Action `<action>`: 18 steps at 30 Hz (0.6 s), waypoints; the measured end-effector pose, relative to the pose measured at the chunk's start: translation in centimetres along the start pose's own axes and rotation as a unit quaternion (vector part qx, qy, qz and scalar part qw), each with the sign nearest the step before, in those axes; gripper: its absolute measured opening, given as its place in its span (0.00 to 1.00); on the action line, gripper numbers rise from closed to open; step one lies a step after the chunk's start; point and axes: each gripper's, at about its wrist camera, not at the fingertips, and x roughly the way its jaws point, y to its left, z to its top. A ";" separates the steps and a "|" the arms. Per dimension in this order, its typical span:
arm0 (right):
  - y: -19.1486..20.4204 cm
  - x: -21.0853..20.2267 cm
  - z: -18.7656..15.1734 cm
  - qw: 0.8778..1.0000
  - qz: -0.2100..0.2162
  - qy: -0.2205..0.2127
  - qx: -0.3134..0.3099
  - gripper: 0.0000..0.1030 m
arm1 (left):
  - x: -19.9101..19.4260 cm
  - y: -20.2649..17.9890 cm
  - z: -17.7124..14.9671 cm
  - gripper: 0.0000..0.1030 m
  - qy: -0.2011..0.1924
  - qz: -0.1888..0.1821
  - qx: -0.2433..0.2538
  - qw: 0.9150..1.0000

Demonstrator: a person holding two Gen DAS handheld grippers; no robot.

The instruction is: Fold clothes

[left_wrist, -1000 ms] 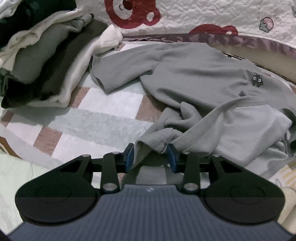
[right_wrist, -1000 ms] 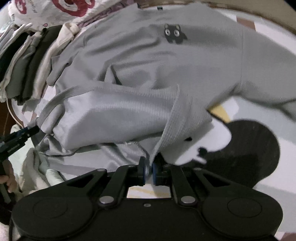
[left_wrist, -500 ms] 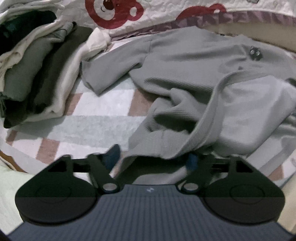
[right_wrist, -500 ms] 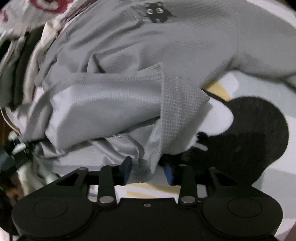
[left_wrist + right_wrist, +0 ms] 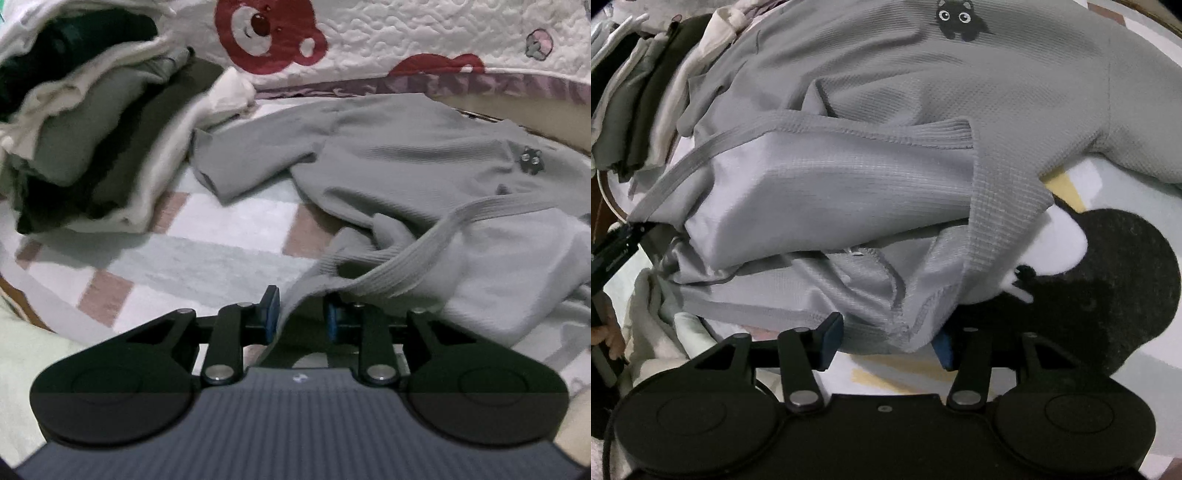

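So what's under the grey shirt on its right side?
Beside the grey shirt, a mat shows, with a black and white animal figure whose edge runs under the hem. The rest of the mat below the shirt is covered.

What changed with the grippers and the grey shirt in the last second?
The right gripper let go of the grey shirt hem: its fingers have just been opening, fabric loose between them. The left gripper opened, then closed again on the bunched hem. Folded pile unmoved.
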 end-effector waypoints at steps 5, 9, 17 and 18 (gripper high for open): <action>0.9 -1.0 0.0 0.997 -0.026 -0.042 -0.060 0.04 | 0.7 -2.5 -0.7 0.29 0.010 0.004 0.069 0.998; 3.1 -3.4 -0.1 0.988 -0.030 -0.090 -0.125 0.04 | 0.6 -3.2 -0.8 0.03 0.004 0.053 0.099 0.994; 1.7 -4.8 -1.9 0.983 -0.085 -0.076 -0.142 0.03 | -6.4 6.5 0.5 0.02 -0.087 0.074 -0.150 0.982; 1.7 -4.6 -1.5 0.984 -0.085 -0.078 -0.138 0.04 | -6.2 7.1 0.3 0.02 -0.080 0.080 -0.160 0.981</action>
